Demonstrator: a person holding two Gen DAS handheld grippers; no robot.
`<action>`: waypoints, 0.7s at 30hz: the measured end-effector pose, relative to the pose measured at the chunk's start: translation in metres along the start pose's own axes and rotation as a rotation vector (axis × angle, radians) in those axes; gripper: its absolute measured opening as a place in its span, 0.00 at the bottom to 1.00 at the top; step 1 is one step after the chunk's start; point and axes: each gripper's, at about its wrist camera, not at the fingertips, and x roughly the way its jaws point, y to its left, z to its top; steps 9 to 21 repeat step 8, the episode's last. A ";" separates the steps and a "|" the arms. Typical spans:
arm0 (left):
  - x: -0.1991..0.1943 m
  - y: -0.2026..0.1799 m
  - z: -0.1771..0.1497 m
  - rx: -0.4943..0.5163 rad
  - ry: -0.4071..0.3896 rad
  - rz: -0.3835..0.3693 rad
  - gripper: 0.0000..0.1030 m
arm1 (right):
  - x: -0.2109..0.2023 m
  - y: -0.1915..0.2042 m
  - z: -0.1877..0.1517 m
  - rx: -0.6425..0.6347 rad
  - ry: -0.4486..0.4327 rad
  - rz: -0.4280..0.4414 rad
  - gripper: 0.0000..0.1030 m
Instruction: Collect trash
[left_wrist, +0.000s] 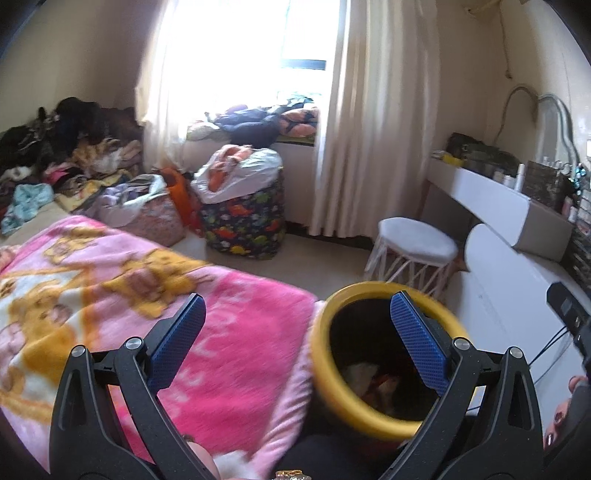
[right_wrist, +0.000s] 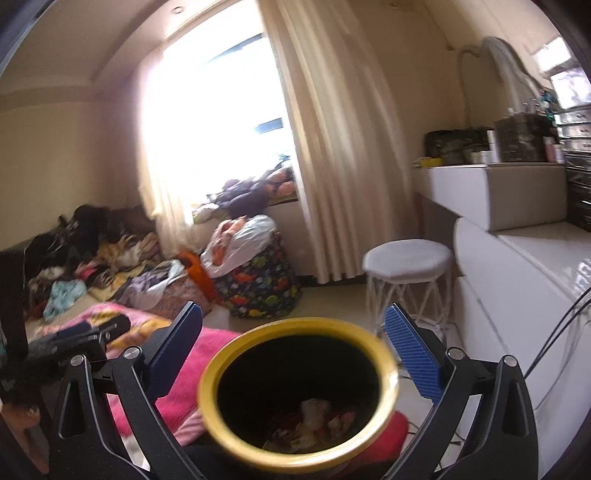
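Both of my grippers, left gripper (left_wrist: 297, 321) and right gripper (right_wrist: 293, 332), gape wide and empty above the yellow-rimmed bin (right_wrist: 295, 387) beside the bed's pink blanket (left_wrist: 147, 295); next I must find more trash.

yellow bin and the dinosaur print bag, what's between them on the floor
In the right wrist view, only bare pale floor lies between the yellow bin and the dinosaur print bag. The pink blanket stays off to the left.
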 end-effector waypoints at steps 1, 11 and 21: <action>0.006 -0.010 0.006 0.001 0.002 -0.020 0.89 | 0.002 -0.016 0.018 0.021 -0.019 -0.059 0.94; 0.048 -0.122 0.047 0.061 0.039 -0.220 0.89 | 0.068 -0.166 0.136 -0.027 0.213 -0.352 0.94; 0.048 -0.122 0.047 0.061 0.039 -0.220 0.89 | 0.068 -0.166 0.136 -0.027 0.213 -0.352 0.94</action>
